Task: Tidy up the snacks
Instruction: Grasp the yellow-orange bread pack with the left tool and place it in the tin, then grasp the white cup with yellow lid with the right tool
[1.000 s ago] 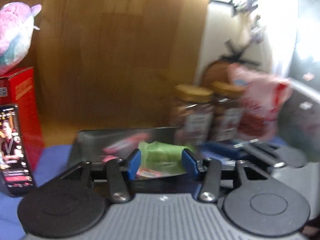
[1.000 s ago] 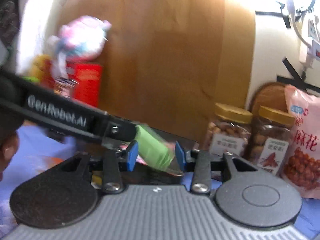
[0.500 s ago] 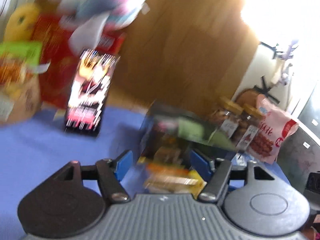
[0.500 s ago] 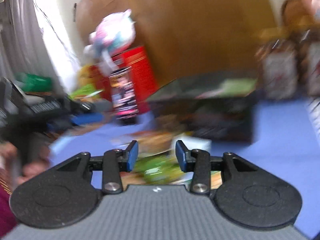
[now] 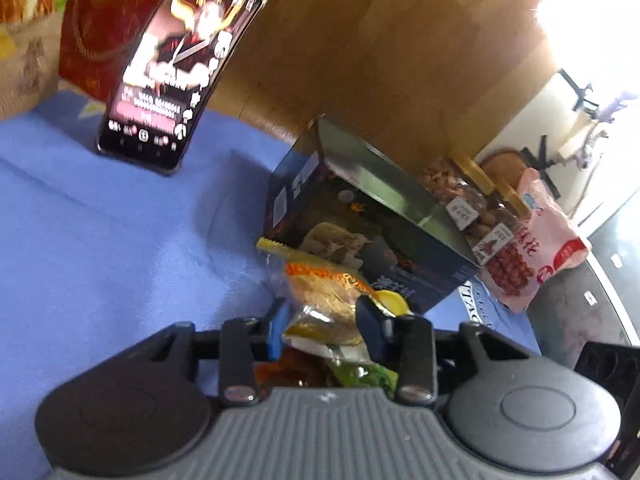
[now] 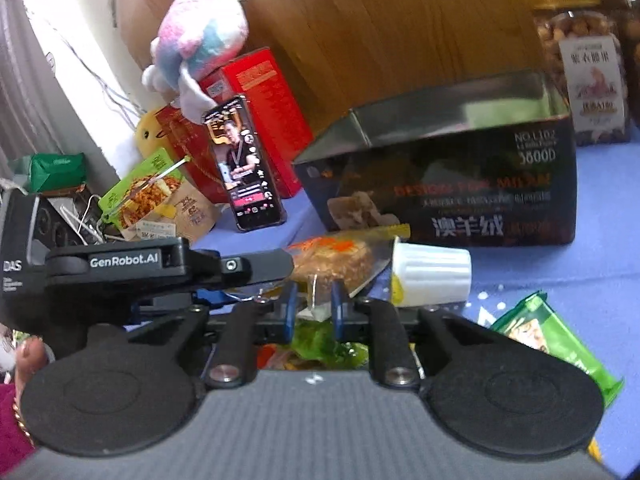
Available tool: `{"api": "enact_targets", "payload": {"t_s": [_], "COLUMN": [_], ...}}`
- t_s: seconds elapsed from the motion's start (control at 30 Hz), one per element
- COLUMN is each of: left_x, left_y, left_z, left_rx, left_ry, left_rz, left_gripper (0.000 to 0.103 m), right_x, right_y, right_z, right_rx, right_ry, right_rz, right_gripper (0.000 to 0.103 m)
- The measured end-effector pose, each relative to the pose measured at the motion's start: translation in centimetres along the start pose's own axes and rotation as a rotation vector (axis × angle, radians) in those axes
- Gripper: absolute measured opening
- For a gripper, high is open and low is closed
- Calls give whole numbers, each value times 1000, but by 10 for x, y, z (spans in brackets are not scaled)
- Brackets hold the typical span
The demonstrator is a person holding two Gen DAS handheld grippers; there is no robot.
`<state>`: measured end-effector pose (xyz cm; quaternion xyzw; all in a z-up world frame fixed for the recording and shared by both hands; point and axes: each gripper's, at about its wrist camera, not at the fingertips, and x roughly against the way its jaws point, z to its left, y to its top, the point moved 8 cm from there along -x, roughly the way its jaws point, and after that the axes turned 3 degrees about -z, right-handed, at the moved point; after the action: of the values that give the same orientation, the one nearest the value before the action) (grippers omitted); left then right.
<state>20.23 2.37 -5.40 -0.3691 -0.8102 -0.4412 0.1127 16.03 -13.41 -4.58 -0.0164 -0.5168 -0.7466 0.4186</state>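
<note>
A clear packet with a brown noodle cake [image 5: 324, 292] lies on the blue cloth in front of the open dark box [image 5: 360, 232]. My left gripper [image 5: 323, 326] is closing, and its blue pads touch both sides of this packet. In the right wrist view the same packet [image 6: 332, 258] lies just ahead, with the left gripper's finger [image 6: 256, 266] reaching it from the left. My right gripper [image 6: 314, 308] is closing to a narrow gap. A thin edge of wrapper stands between its pads with space on each side. A white cup [image 6: 432, 280] lies on its side beside the packet.
The dark box [image 6: 440, 184] stands behind the snacks. A green packet [image 6: 552, 344] lies at the right. A phone [image 6: 244, 164] leans on a red box [image 6: 260, 120] under a plush toy [image 6: 200, 40]. Nut jars [image 5: 468, 192] and a pink bag [image 5: 536, 240] stand far right.
Both grippers came down from over the box to the snacks in front of it. The green packet has left the right jaws. Both pairs of jaws have narrowed, the left onto the noodle packet.
</note>
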Motion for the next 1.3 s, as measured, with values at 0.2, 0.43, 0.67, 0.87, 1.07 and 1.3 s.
{"api": "enact_targets", "payload": {"t_s": [0.2,0.43,0.67,0.87,1.07,1.3], "left_x": [56,65,8,-54,-8,25], "left_y": [1,37,66,74,55,3], "left_z": [-21,-72,-103,-83,-63,-23], "left_rx": [-40,-179,-269,-281,-253,-121], "left_ry": [-50,-83,-98,40,14,11], "left_rz": [-95,-188,-183,-145,-216,-138], "left_gripper": [36,36,35,37,50,51], "right_x": [34,56,39,-9,31,-4], "right_y": [2,40,74,79,55,11], "right_z": [35,37,-9,-49,-59,-54], "right_rx": [90,152,161,160,30,22], "right_ry": [79,48,-52,-162,-103,-140], "right_rz": [-90,-254,-319,-222,-274,-21], "right_gripper": [14,14,13,17,31,66]}}
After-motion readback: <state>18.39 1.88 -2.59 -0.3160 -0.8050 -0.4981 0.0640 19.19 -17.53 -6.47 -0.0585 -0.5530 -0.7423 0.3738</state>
